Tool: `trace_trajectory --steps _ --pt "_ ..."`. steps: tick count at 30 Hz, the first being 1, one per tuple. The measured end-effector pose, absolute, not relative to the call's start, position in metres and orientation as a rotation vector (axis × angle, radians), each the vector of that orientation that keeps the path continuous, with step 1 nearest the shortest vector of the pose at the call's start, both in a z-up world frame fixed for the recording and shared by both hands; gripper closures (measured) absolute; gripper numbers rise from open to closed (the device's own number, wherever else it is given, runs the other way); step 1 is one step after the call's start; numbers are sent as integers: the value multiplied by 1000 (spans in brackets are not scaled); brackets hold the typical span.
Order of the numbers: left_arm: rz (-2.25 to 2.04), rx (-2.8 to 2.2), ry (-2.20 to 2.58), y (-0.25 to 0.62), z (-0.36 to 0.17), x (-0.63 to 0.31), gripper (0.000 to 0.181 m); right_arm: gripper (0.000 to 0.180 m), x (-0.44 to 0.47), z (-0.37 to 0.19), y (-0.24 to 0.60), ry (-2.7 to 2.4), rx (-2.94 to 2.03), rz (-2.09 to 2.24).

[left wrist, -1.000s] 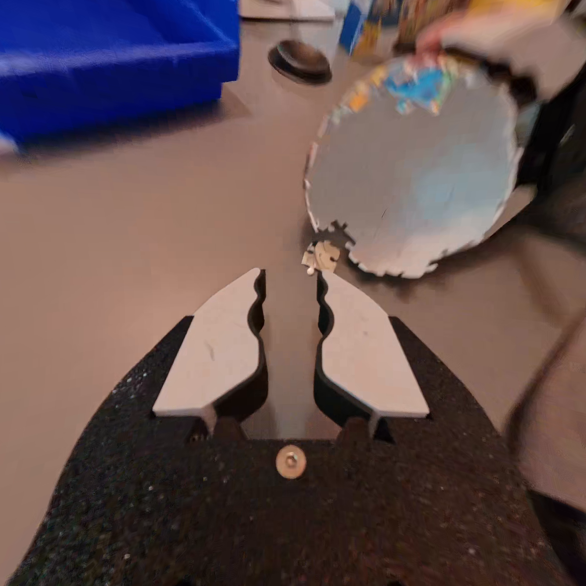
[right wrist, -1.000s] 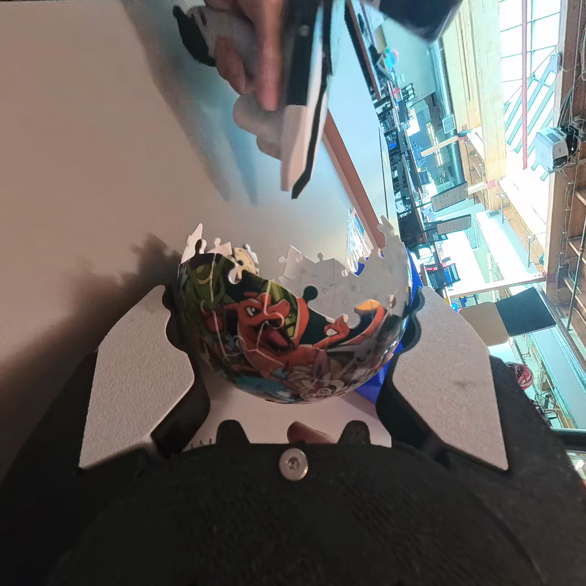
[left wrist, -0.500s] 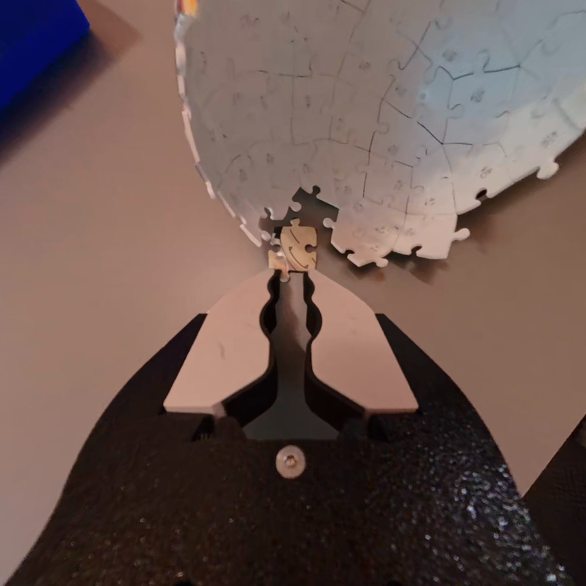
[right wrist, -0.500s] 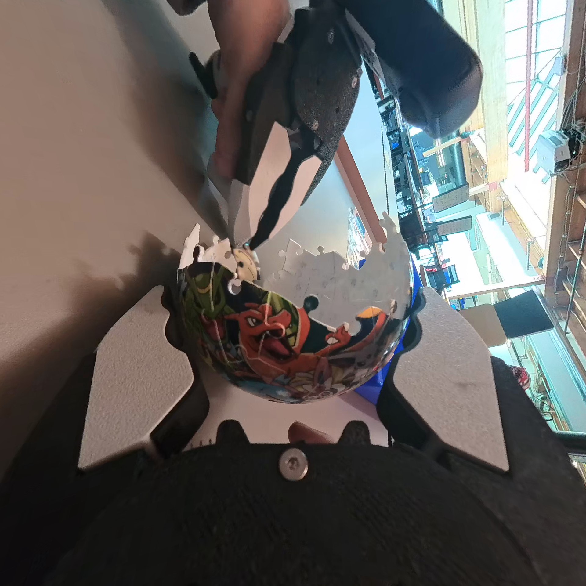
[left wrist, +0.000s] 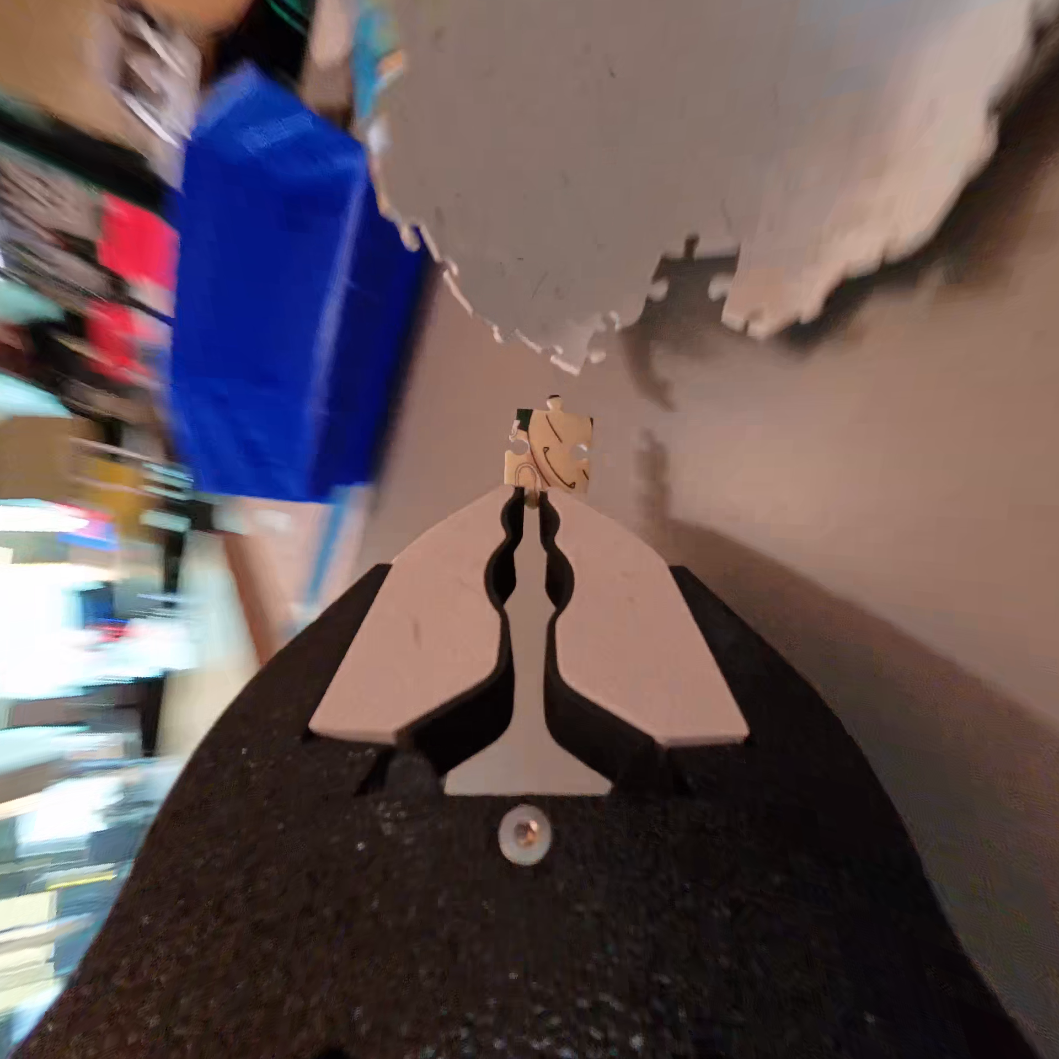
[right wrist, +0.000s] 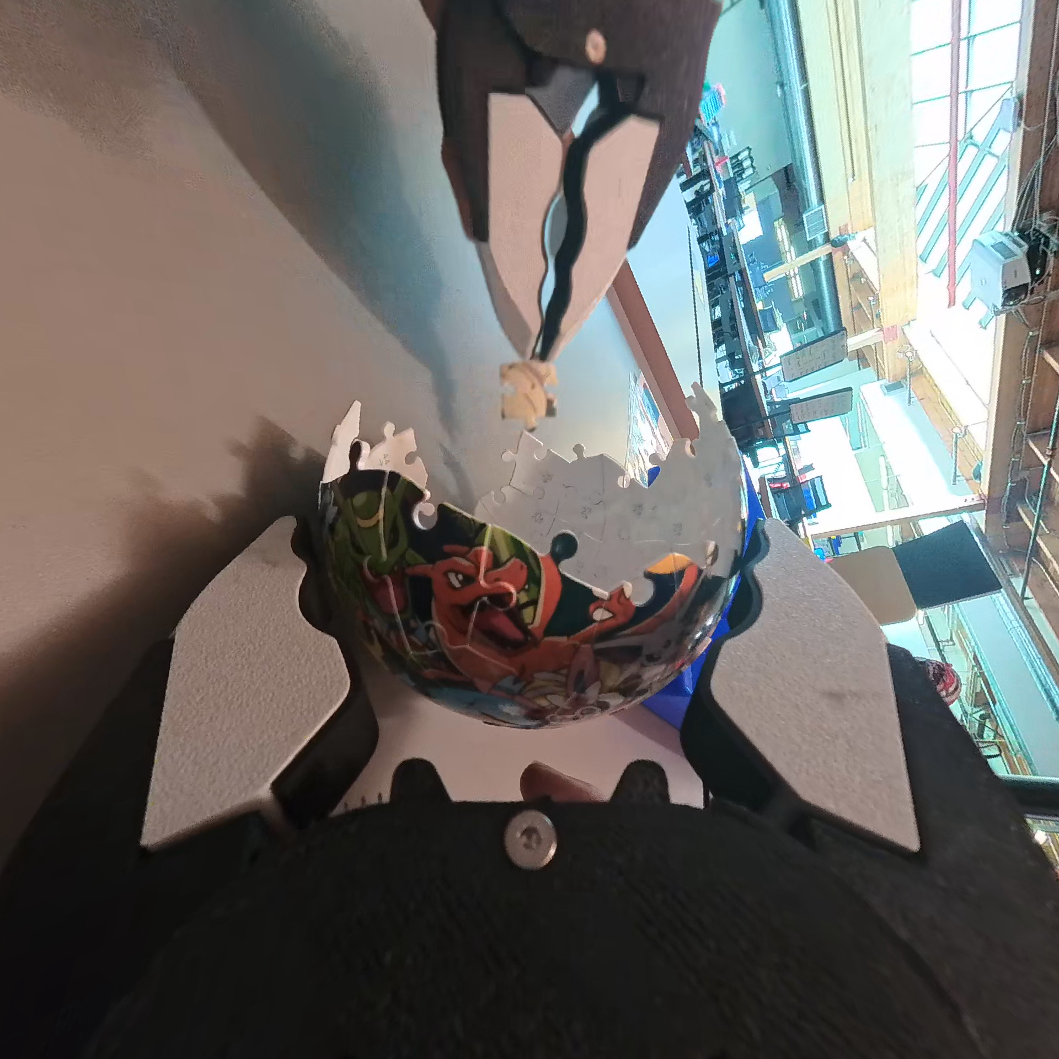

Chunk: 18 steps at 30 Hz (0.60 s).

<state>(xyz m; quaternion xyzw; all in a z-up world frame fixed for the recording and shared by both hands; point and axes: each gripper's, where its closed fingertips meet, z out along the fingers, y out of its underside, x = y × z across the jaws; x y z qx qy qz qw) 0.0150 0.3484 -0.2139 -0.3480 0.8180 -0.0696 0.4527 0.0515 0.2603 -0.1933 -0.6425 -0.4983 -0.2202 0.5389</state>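
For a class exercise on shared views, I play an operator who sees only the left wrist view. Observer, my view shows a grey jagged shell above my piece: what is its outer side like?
Observer: The right wrist view shows the puzzle half-sphere printed with colourful cartoon creatures outside.
Operator: What holds it?
Observer: The right gripper, its fingers pressed on both sides of the shell.
Operator: Is my loose puzzle piece touching the rim?
Observer: No. From the right wrist view the piece hangs from the left gripper just clear of a notch in the rim.
Operator: What lies beyond the shell?
Observer: A grey table and a bright workshop hall.
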Motion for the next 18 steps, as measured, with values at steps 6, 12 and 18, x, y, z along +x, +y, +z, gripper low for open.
trace_trajectory --steps 6,12,18 --pt "482 99 1933 327 -213 -1 177 43 51 -193 261 -1179 -1528 -521" --pt "531 381 1827 306 -217 -13 177 43 50 -193 261 -1182 -1526 -523" --pt "482 485 1843 290 -229 -21 176 42 49 -193 261 -1183 -1524 -523"
